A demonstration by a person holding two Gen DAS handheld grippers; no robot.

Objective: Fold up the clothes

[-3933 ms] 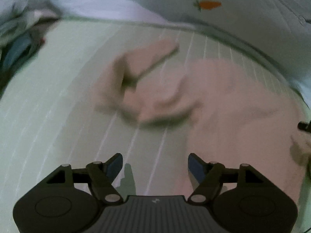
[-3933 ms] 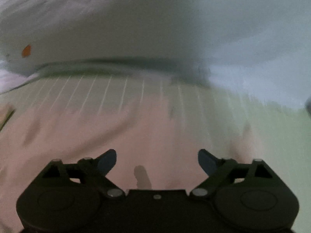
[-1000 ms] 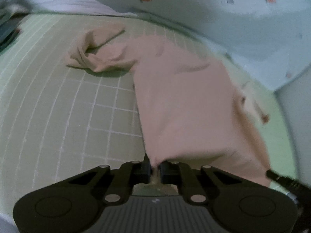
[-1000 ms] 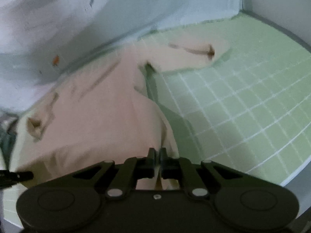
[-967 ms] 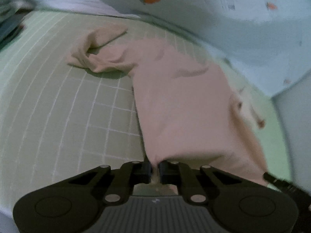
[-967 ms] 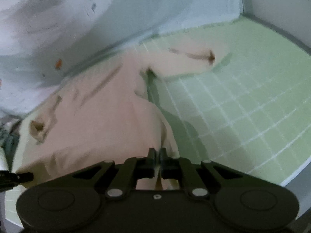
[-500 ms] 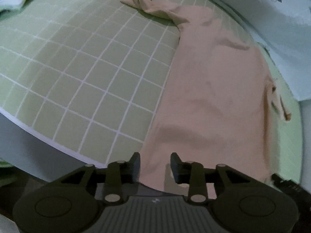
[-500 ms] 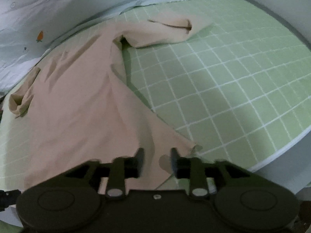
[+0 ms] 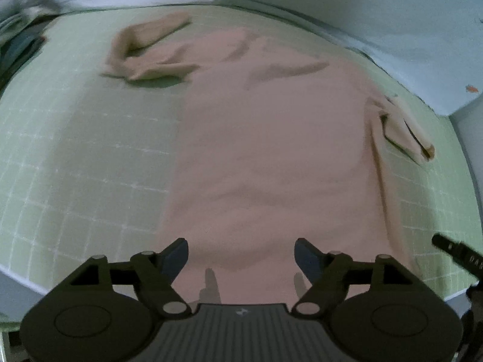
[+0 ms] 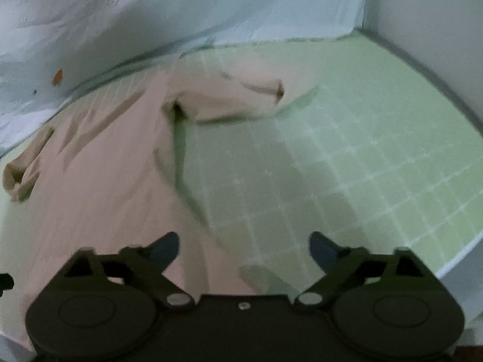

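Behind the pink shirt (image 9: 271, 138), a carrot-print sheet (image 10: 211, 9) borders the mat (image 10: 377, 138).

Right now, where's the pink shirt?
The pink shirt lies spread flat on the green grid mat, right ahead of the open left tongs, one sleeve stretched right.

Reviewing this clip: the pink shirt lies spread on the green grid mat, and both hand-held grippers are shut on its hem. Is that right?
Not quite. The pink shirt does lie spread on the green grid mat, but neither gripper holds it. The left hand-held gripper is open above the hem in the left wrist view, and the right hand-held gripper is open in the right wrist view.
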